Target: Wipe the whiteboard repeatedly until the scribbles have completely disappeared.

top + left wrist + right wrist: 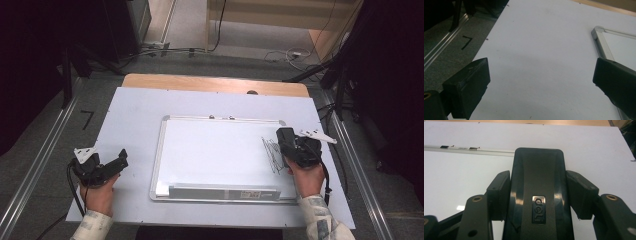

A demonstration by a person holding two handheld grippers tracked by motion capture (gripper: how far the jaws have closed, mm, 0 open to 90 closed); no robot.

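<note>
There is one whiteboard (215, 150), one black eraser (539, 195) and one patch of black scribbles (271, 152). There are two grippers: one left gripper (117, 162) and one right gripper (290, 145).

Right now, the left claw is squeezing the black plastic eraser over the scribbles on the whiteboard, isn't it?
Not quite: it is the right claw that squeezes the black plastic eraser, as the right gripper view shows, its two pads pressed on the eraser's sides. It is over the black scribbles on the silver-framed whiteboard. The left claw is open over the white table cover.
</note>
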